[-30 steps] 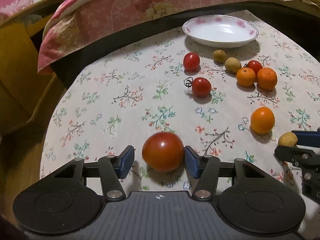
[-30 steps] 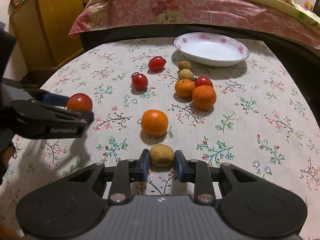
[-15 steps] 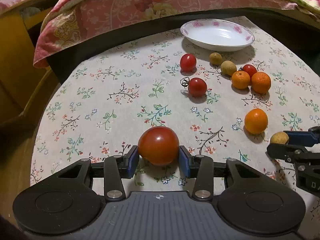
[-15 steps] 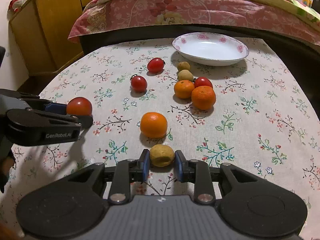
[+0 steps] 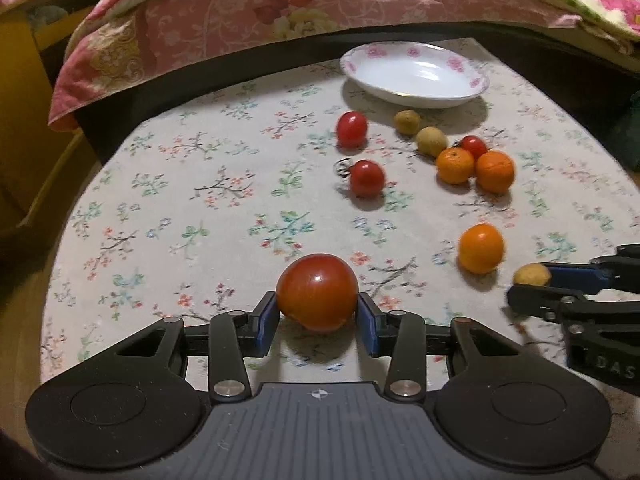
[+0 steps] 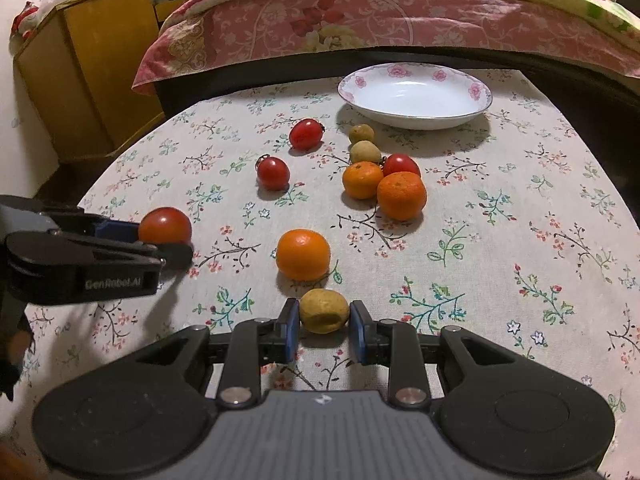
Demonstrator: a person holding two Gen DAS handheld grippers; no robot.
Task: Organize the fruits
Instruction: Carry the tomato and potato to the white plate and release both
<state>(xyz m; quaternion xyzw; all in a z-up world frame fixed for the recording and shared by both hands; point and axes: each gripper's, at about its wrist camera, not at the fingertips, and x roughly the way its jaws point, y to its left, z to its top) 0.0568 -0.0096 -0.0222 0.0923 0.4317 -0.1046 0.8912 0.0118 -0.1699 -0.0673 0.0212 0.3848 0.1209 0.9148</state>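
The big red tomato (image 5: 317, 291) sits between the two blue pads of the left tool (image 5: 317, 320), low in the left wrist view. The jaws have just been closing, and both pads now press on the sides of the tomato, so it is held. In the right wrist view this same tomato (image 6: 165, 225) shows at the left edge, at the tip of the left tool's black fingers.

The right tool (image 6: 324, 328) holds a small yellow-brown fruit (image 6: 324, 311) (its kind I cannot tell) with a narrow opening, the pads against both its sides. Just beyond this fruit lies a single orange (image 6: 303, 254) on the floral tablecloth (image 6: 500, 240) of the table.

Farther away lie two more oranges (image 6: 401, 195) touching each other, with a small red tomato (image 6: 401, 165) just behind them. Two more yellow-brown fruits (image 6: 365, 152) lie in a short line between this group and the plate. To the left of them are two cherry tomatoes (image 6: 273, 173), a little apart from each other.

The white plate (image 6: 476, 92) with pink flowers on its rim stands at the far side of the table. Behind the table is a bed with a pink floral quilt (image 6: 320, 20), and to the left a yellow wooden cabinet (image 6: 92, 80).
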